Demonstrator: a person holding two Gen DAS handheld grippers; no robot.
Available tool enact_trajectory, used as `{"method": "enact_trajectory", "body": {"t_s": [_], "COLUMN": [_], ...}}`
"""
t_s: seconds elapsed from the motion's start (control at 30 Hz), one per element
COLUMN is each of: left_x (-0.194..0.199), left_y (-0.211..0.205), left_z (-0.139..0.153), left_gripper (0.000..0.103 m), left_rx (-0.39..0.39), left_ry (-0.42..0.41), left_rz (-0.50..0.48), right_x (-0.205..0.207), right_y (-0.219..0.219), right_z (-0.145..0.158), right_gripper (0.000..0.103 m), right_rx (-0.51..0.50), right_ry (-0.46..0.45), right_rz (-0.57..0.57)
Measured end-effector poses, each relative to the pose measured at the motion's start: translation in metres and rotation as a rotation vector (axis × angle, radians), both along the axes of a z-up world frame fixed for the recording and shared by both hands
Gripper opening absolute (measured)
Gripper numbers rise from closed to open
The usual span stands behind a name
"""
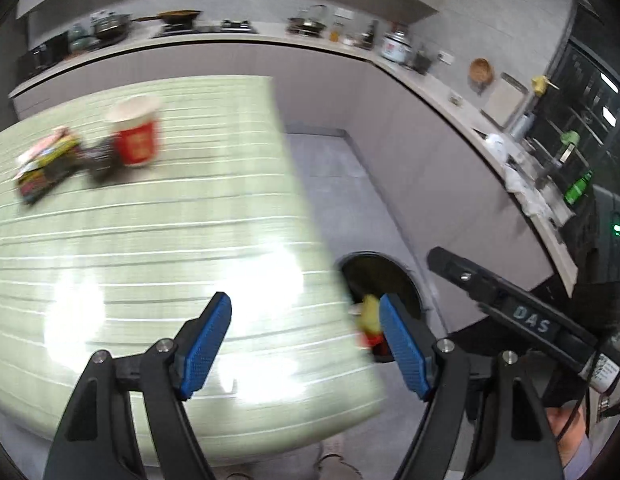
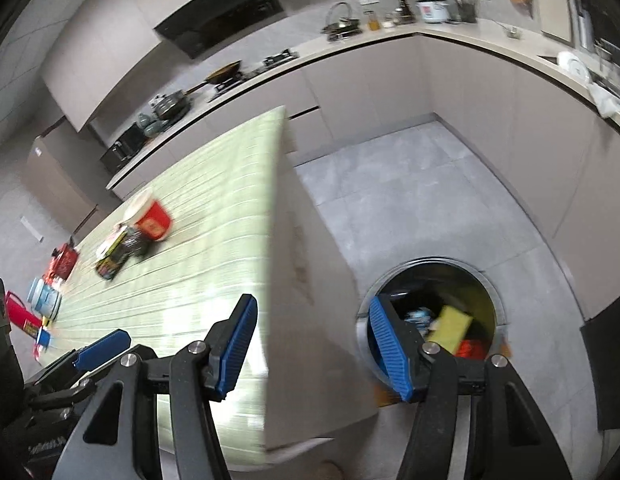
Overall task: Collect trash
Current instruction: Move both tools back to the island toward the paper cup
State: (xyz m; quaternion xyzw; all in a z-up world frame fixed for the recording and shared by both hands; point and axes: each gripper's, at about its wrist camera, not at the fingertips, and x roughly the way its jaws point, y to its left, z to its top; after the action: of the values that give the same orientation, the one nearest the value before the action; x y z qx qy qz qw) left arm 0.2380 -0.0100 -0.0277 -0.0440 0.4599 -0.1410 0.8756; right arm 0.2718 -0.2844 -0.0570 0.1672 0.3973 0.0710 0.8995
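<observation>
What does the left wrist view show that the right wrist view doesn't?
Only the left wrist view shows the right claw's body from the side, and the window wall. Only the right shows a red pouch, a pale blue tub, and the bin's contents, a yellow packet included. Both show the red cup, the wrappers, the striped table and open claws.

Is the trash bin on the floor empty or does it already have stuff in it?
Not empty. The right wrist view looks into the round bin and shows a yellow item plus red and blue scraps inside.
</observation>
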Motion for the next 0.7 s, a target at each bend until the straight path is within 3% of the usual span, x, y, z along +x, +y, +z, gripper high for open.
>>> {"method": "enact_trajectory", "body": {"t_s": [0.3,0.7], "left_x": [0.019,0.074], "left_y": [0.129,0.200], "left_z": [-0.014,-0.028], "left_gripper": [0.077,0.077], "left_rx": [0.071,0.134], "left_ry": [0.018,0.017], "left_rz": [0.194,0.377], "right_x": [0.014,0.093], "right_y": [0.121,0.185], "right_z": [0.000,-0.006], "right_gripper": [0.061,0.062], "right_rx": [0.005,0.020], "right_ry": [0.011,0.011], "right_rz": [0.121,0.269]}}
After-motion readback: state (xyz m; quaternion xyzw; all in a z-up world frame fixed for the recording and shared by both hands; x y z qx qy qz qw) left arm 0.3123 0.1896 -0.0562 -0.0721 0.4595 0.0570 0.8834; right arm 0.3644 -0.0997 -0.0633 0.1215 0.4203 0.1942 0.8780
